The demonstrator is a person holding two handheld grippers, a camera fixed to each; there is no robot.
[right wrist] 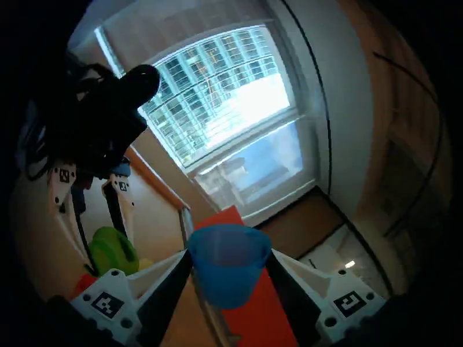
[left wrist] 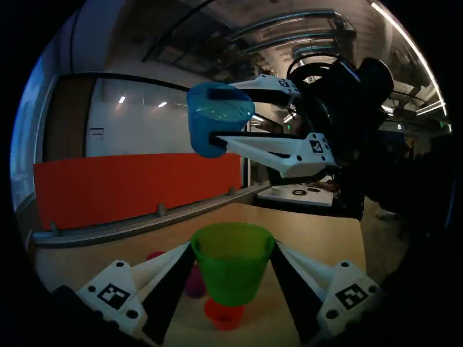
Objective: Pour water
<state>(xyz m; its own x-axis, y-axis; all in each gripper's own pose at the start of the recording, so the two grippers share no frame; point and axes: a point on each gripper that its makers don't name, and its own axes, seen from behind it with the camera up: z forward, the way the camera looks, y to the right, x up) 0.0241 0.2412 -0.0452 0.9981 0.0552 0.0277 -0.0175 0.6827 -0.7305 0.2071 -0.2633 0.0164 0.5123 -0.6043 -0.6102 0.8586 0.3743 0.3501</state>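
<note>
Between white, black-padded fingers of left gripper, smooth tapered green plastic cup sat clamped, upright, above pale wooden table. Beneath it, small orange cup and purple cup on tabletop. Farther off, higher, right gripper pinched translucent blue cup, tilted.

Legible text: none. Paper notice on the glass wall: too small to read. Square markers: patterns only.
</note>
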